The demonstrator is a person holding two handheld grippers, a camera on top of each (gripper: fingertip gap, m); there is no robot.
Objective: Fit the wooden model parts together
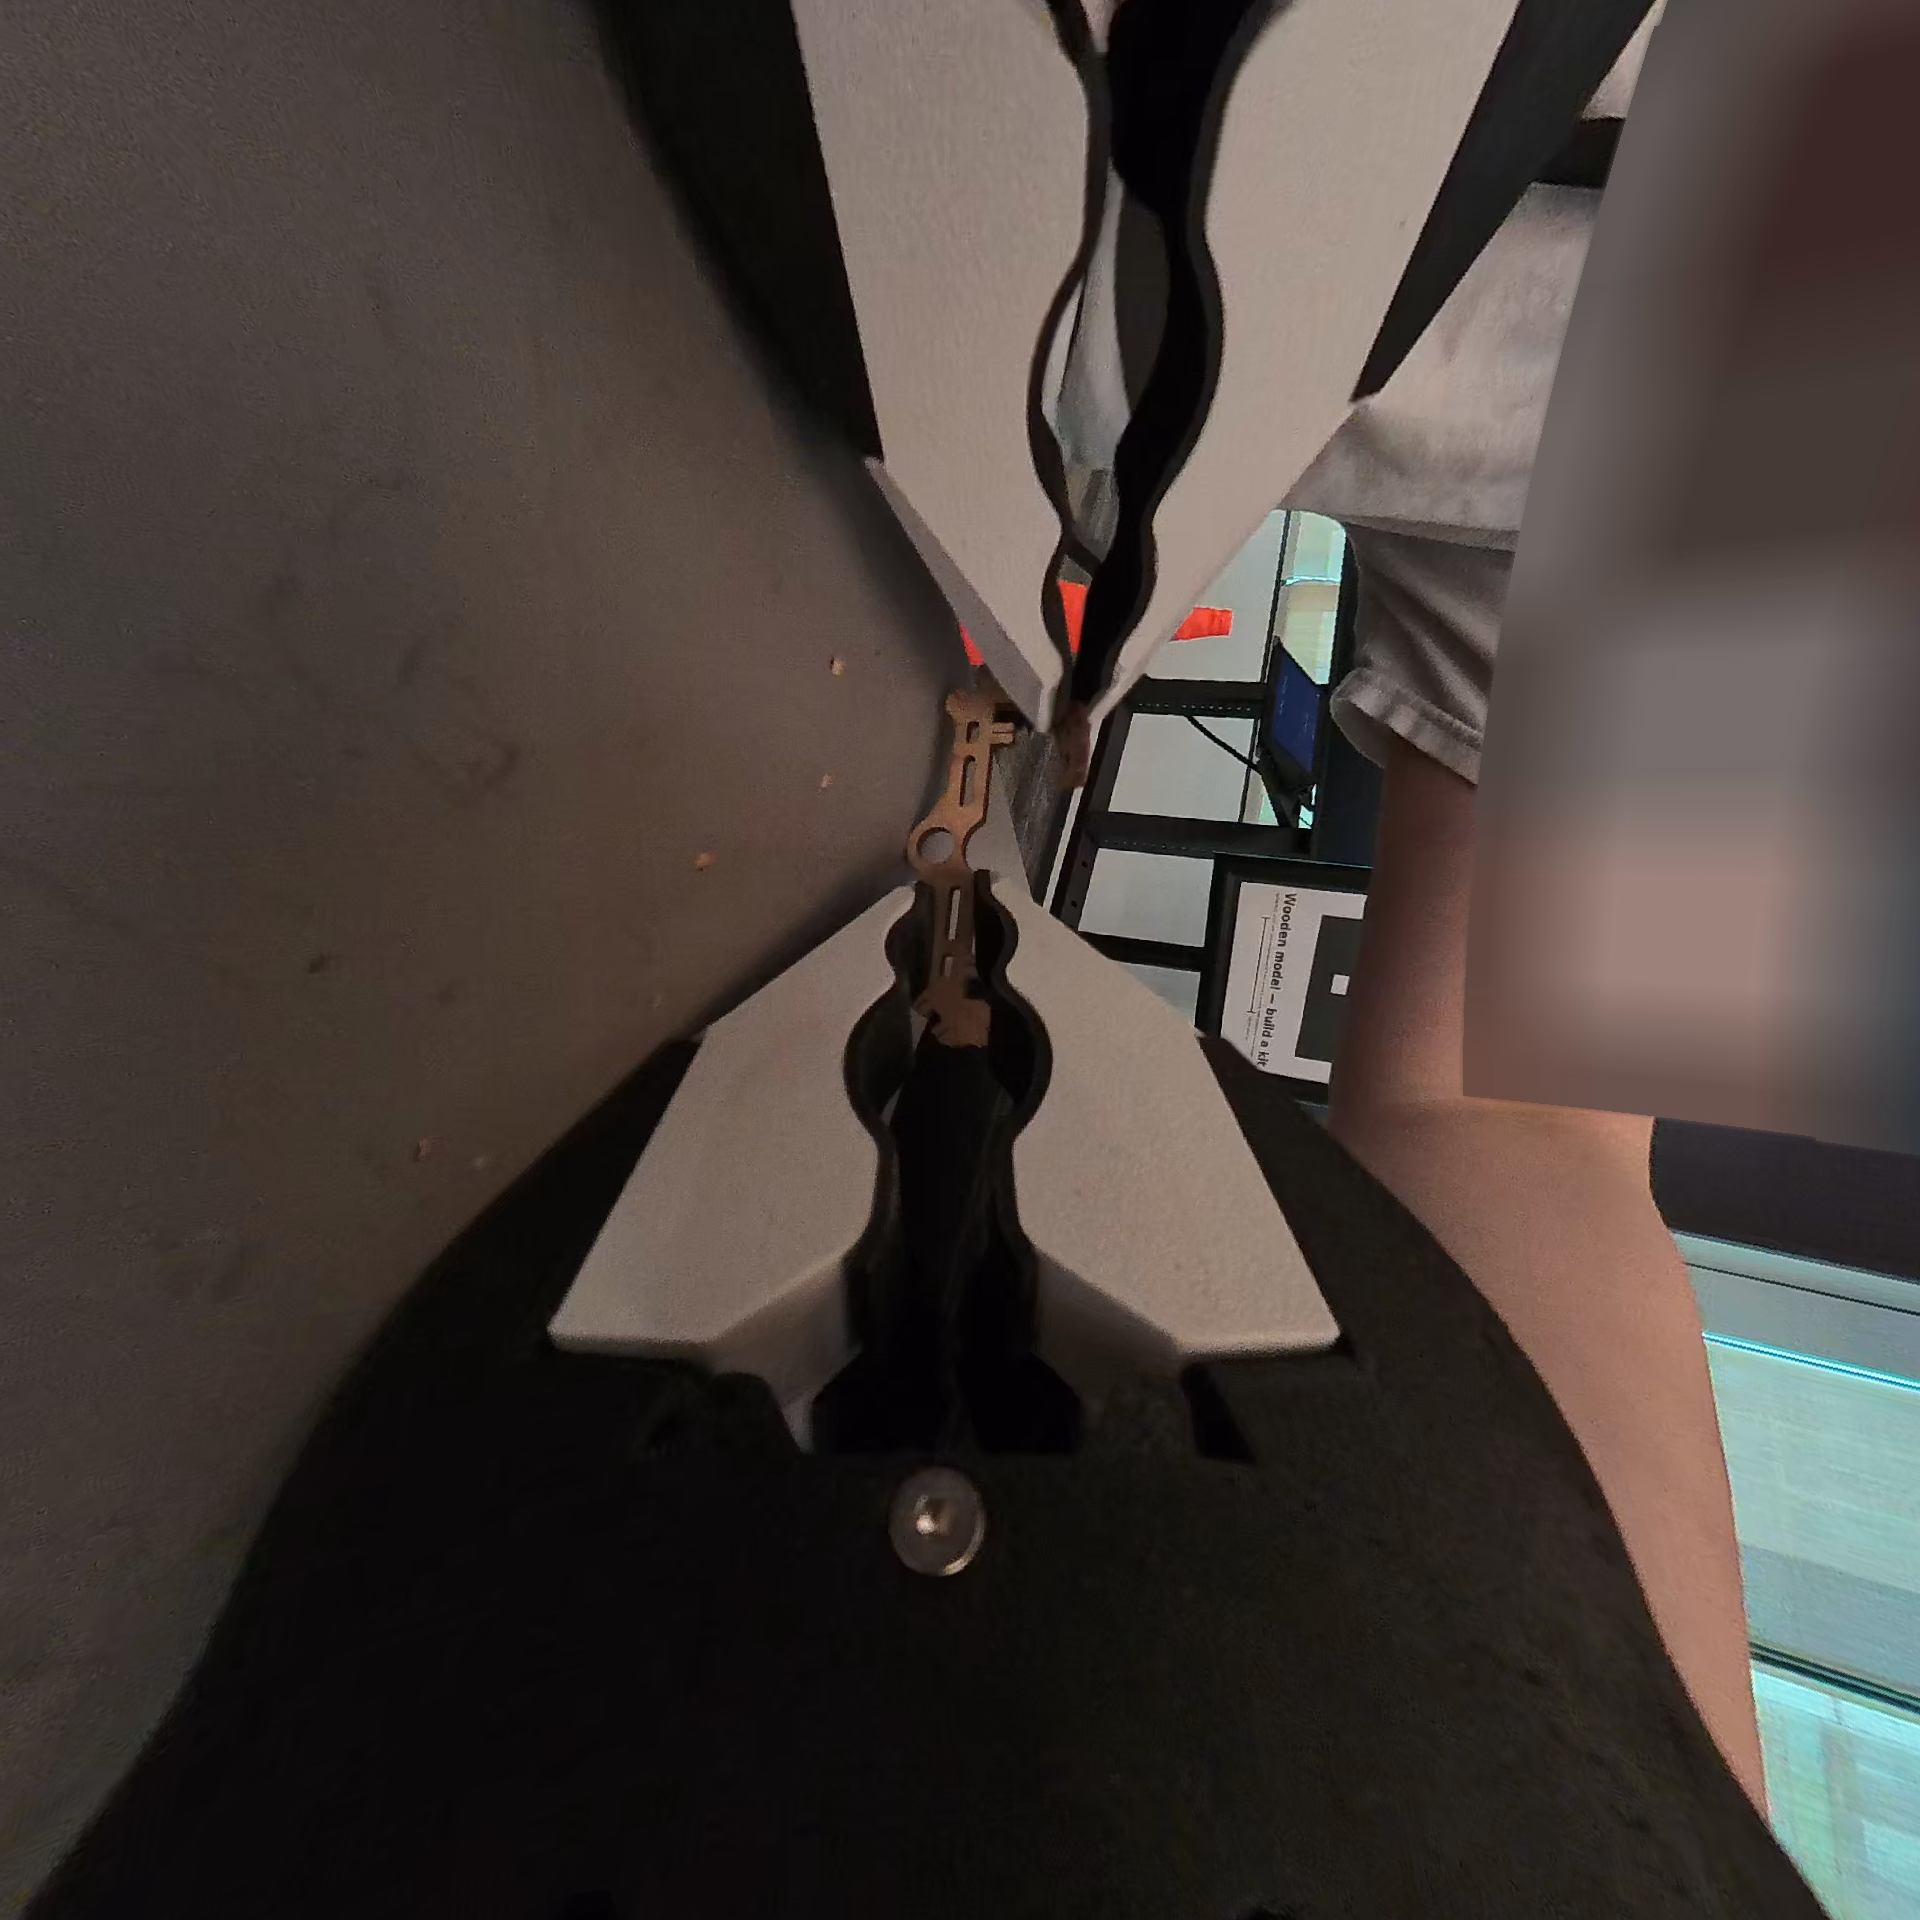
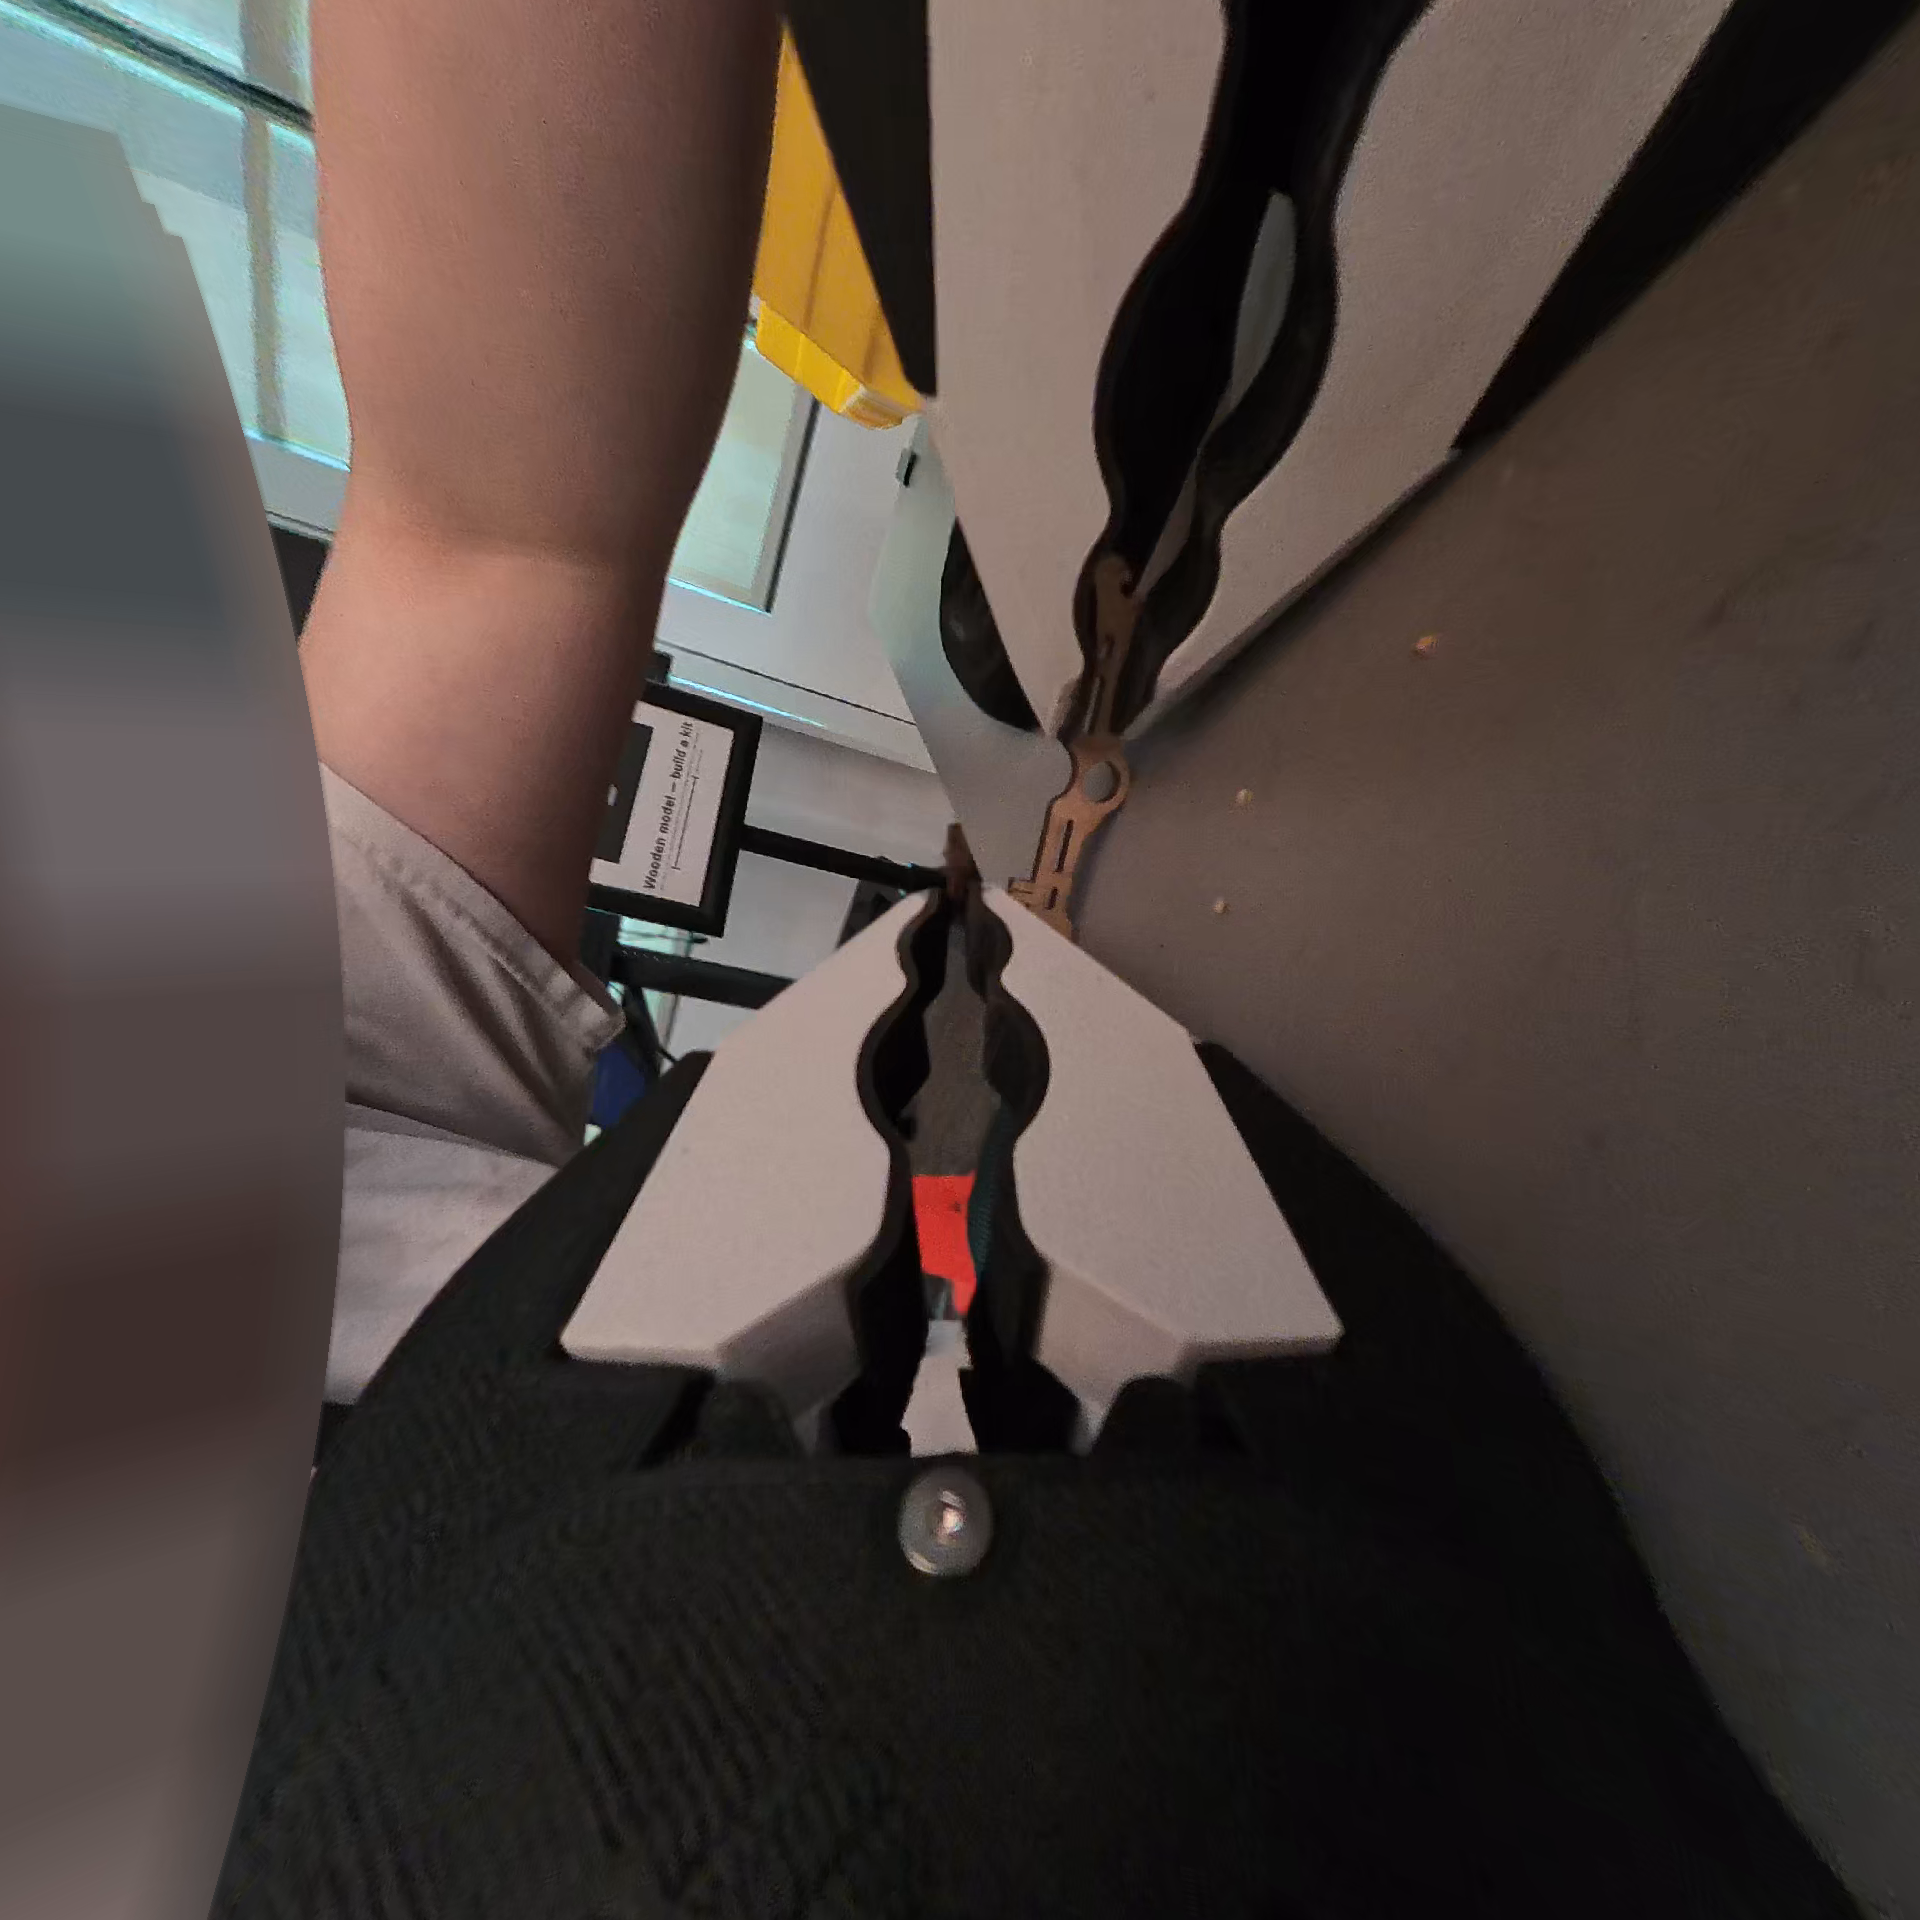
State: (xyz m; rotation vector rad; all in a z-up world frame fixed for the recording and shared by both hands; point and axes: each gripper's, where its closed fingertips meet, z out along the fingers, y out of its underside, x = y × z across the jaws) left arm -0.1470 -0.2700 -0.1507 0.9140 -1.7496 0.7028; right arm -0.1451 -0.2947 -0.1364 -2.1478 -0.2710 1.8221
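Note:
In the left wrist view my left gripper (image 1: pixel 956 891) is shut on a thin wooden strip (image 1: pixel 951 821) with a round hole and slots, which sticks out past its tips. My right gripper (image 1: pixel 1065 715) comes in from above, tip to tip, shut on a small wooden piece (image 1: pixel 1072 743) right beside the strip's far end. In the right wrist view my right gripper (image 2: pixel 961 899) pinches the small piece (image 2: pixel 957 857) at its tips. The left gripper (image 2: pixel 1086 727) holds the strip (image 2: pixel 1075 826) just above and to the right. Whether the two parts touch is not clear.
A grey table top (image 1: pixel 416 623) with wood crumbs fills one side of each view; it also shows in the right wrist view (image 2: pixel 1507 987). A person's bare arm (image 2: pixel 520 416) and a framed sign card (image 2: pixel 675 821) are behind. A yellow object (image 2: pixel 821 291) is farther back. Both grippers' tips are close together, under 4 cm apart.

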